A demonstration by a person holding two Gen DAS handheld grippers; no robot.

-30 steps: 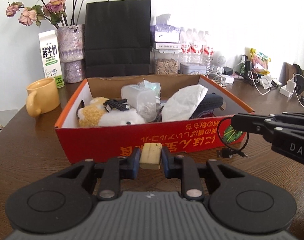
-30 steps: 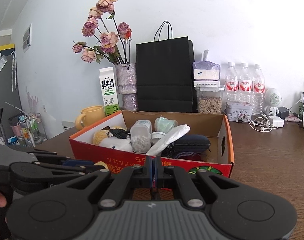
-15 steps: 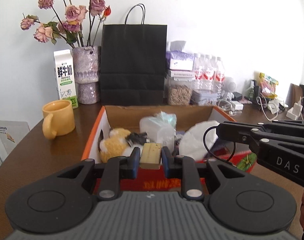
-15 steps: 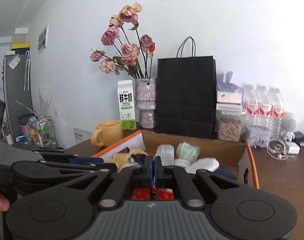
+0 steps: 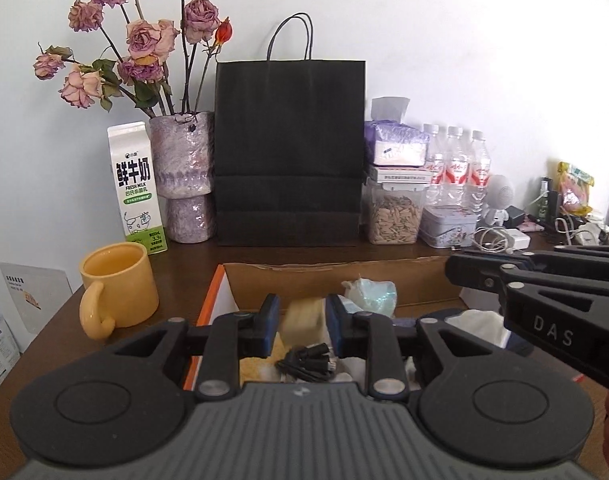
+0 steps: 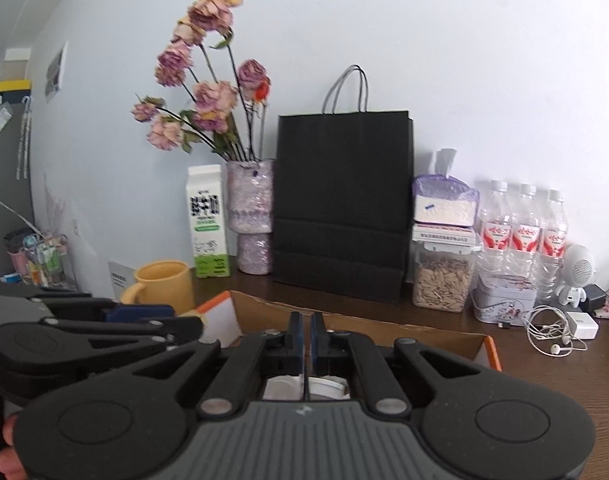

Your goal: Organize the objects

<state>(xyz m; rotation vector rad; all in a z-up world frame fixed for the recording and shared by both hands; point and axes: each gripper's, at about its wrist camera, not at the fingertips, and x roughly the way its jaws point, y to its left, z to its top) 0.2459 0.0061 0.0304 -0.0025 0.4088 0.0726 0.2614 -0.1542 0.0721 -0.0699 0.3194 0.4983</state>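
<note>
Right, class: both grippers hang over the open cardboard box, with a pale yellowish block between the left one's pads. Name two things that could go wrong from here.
1. The left gripper's jaws are opening and the blurred yellowish block looks to be slipping free; it may land on the black cable or bounce off the clutter in the cardboard box.
2. The right gripper sits close beside the left, so the two could knock together over the box.

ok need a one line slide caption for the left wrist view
Left gripper opening over the cardboard box, a blurred tan block loose between its pads, right gripper alongside.
</note>
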